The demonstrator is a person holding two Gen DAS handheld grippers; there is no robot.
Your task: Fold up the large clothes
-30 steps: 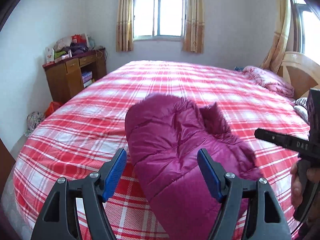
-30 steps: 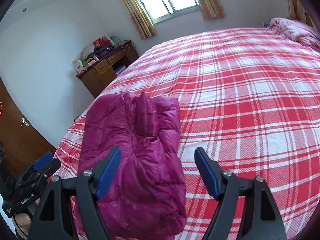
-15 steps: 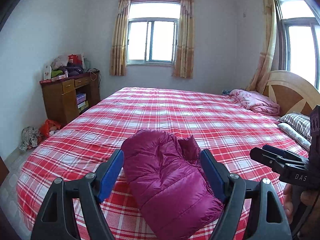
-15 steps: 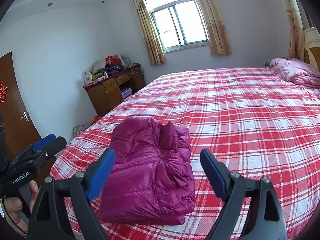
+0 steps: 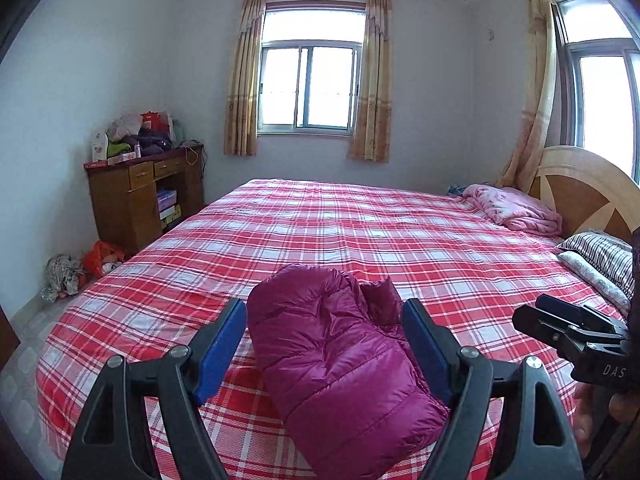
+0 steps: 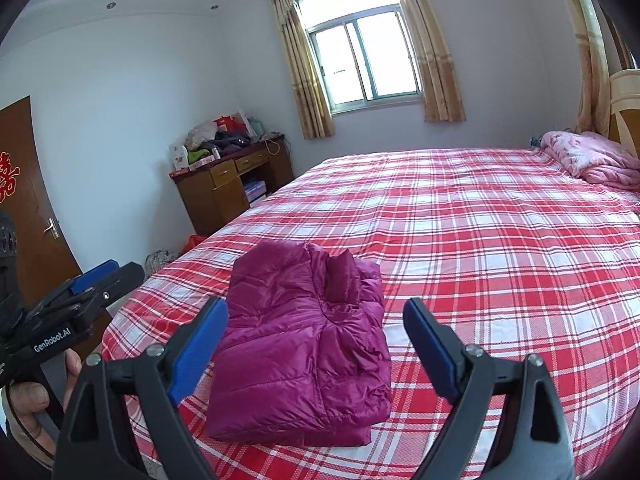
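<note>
Pulled back and up since a second ago, both grippers, so the jacket (image 5: 336,364) now sits smaller and lower between the fingers and far more of the room shows. Left gripper (image 5: 324,354): fingers wide apart, holding nothing, hanging short of the jacket with a blue pad to either side in view. Right gripper (image 6: 316,350): likewise spread and empty, jacket ahead and framed between its fingers. Jacket: folded into a compact quilted bundle, lying near the foot of the bed (image 5: 360,224), a small flap standing up at its far end. Folding itself looks done, judged from that tidy shape; step in hand reads as the release and retreat. Next move likely calls for little: either a fresh garment, or pressing that raised flap flat from above with fingers closed. Beyond the jacket, plaid sheet out to a pink quilt (image 5: 516,210) by the headboard, a desk (image 5: 140,196) left of the fingers, then the window (image 5: 310,84). Left view alone: striped pillows and a second window off to the right. Right view alone: the jacket's open layered edge, plus a door (image 6: 24,200) far left.
</note>
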